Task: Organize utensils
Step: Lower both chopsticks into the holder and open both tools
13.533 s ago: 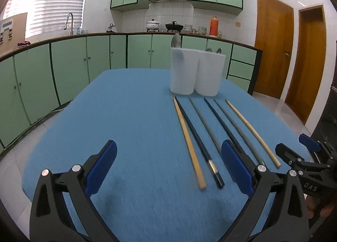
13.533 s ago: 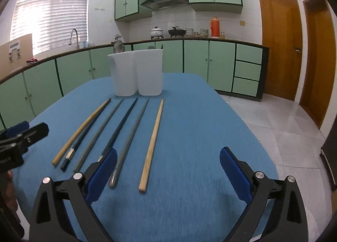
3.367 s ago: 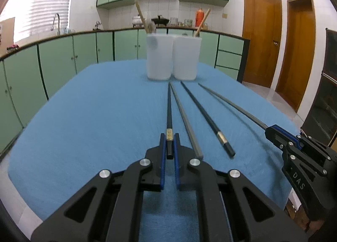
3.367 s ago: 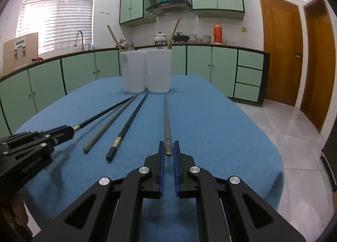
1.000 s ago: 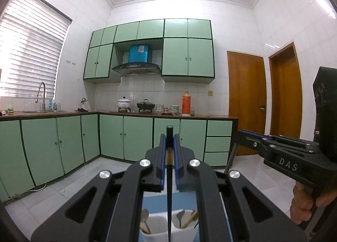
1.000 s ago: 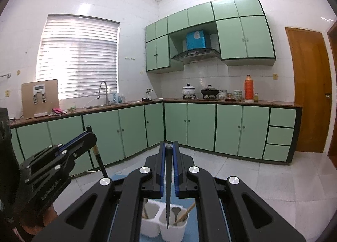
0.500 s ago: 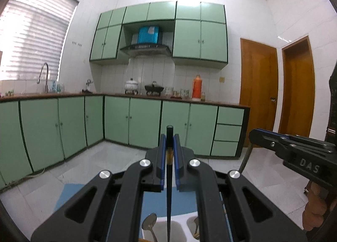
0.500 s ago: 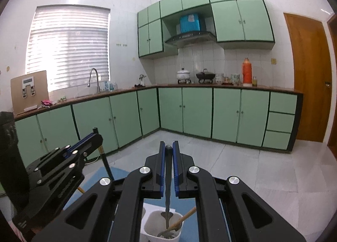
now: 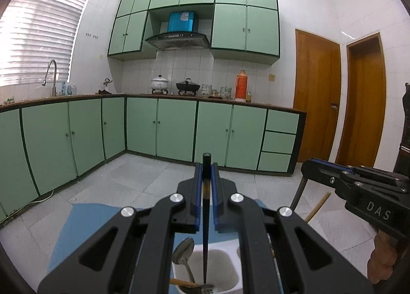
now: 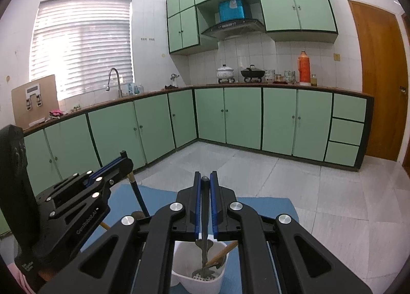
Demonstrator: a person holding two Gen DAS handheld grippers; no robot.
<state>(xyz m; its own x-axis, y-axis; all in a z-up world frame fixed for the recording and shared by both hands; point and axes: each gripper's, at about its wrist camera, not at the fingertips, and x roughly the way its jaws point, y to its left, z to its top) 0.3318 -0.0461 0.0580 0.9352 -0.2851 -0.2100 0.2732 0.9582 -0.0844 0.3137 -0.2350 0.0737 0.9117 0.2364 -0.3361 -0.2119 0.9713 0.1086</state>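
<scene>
Currently my left tool (image 9: 205, 186) pinches a black chopstick (image 9: 205, 237) hanging into the cup (image 9: 232, 285) below it; my right tool (image 10: 205, 199) pinches a grey chopstick (image 10: 204, 245) likewise.

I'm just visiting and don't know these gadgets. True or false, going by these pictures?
1. The left gripper is clamped on a black chopstick hanging tip-down into a white cup. True.
2. The right gripper is open and holds nothing. False: its fingers are closed on a grey metal chopstick over the other white cup.
3. A spoon stands in the left gripper's cup. True.
4. The kitchen cabinets are red. False: they are light green.
</scene>
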